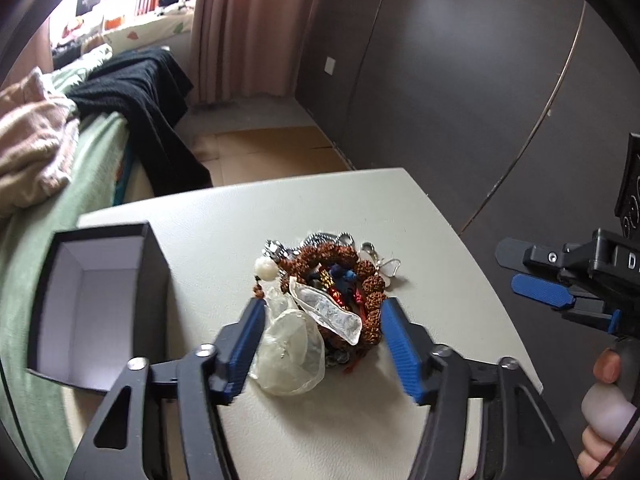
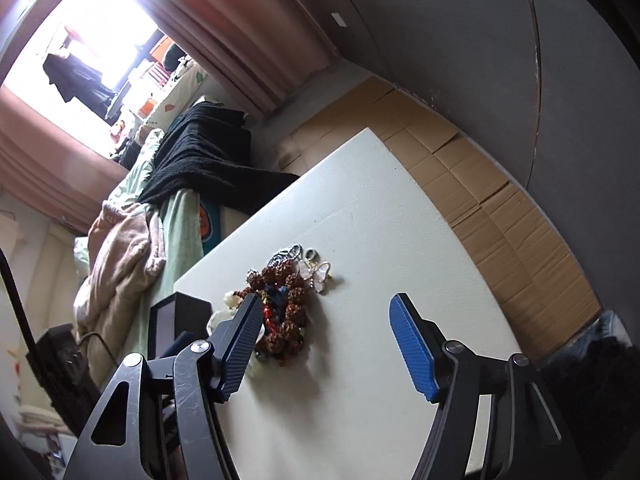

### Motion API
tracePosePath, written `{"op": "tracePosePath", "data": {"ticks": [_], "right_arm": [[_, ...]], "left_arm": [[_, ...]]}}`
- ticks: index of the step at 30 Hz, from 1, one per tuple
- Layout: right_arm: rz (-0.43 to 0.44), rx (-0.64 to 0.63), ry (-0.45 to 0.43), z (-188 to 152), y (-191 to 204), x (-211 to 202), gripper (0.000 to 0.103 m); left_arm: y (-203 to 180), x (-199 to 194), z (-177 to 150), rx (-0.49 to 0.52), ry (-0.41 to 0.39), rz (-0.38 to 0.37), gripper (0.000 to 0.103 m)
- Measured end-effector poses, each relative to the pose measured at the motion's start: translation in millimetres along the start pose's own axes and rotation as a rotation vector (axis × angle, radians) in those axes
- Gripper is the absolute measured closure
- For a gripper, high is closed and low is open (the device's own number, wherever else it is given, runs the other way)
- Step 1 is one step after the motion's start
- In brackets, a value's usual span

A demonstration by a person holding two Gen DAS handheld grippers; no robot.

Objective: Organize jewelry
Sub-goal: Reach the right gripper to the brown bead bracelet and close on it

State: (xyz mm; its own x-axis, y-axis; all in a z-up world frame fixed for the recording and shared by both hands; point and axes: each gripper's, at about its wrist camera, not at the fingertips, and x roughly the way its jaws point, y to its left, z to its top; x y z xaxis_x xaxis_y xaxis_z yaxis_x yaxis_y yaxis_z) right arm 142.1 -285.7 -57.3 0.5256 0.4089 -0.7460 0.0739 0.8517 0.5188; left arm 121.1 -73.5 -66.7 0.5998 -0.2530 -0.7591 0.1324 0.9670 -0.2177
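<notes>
While both grippers stand wide open and empty, the left gripper [image 1: 323, 344] straddles the jewelry pile [image 1: 324, 280] mid-surface [image 1: 420, 216]. An open box [image 1: 96, 300] waits at the left edge. Next: likely closing on one piece; right gripper [image 2: 324, 344] hovers nearby.

Bare white table [image 1: 352, 196] beyond and right of the jewelry pile [image 1: 324, 296], open black box [image 1: 100, 304] blocking the left side, bed [image 1: 60, 184] just beside the table's left edge
</notes>
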Motion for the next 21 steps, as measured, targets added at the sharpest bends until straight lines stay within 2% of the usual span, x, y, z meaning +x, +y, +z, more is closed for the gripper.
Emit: {"op": "tracePosePath", "data": {"ticks": [1, 3, 4, 7, 11, 17, 18, 20, 21], "right_arm": [[-0.002, 0.003, 0.005, 0.8, 0.3, 3.9, 0.036], [0.007, 0.016, 0.017, 0.9, 0.3, 9.9, 0.036], [0.018, 0.026, 0.026, 0.3, 0.6, 14.0, 0.036], [0.002, 0.013, 0.029, -1.4, 5.6, 19.6, 0.036], [-0.007, -0.042, 0.048, -4.3, 19.5, 32.9, 0.036], [0.048, 0.002, 0.108, -7.4, 21.8, 58.8, 0.037], [0.042, 0.005, 0.112, -8.1, 21.7, 62.1, 0.04], [0.035, 0.004, 0.144, -10.3, 23.8, 73.4, 0.057], [0.037, 0.006, 0.157, -11.4, 24.4, 77.7, 0.06]], "left_arm": [[1.8, 5.4, -1.9, -0.002, 0.017, 0.004, 0.052], [3.6, 15.5, -3.2, -0.004, 0.056, -0.007, 0.077], [5.5, 17.8, -3.8, -0.007, 0.065, -0.026, 0.084], [10.8, 8.8, -5.2, -0.017, 0.034, -0.034, 0.102], [16.6, -12.1, -3.0, -0.013, -0.02, -0.038, 0.102], [26.8, -44.2, 2.9, -0.028, -0.1, -0.06, 0.102], [28.4, -47.9, 3.7, -0.027, -0.108, -0.06, 0.102], [29.6, -50.2, 5.1, -0.024, -0.12, -0.059, 0.102], [31.2, -52.2, 5.0, -0.026, -0.124, -0.058, 0.102]]}}
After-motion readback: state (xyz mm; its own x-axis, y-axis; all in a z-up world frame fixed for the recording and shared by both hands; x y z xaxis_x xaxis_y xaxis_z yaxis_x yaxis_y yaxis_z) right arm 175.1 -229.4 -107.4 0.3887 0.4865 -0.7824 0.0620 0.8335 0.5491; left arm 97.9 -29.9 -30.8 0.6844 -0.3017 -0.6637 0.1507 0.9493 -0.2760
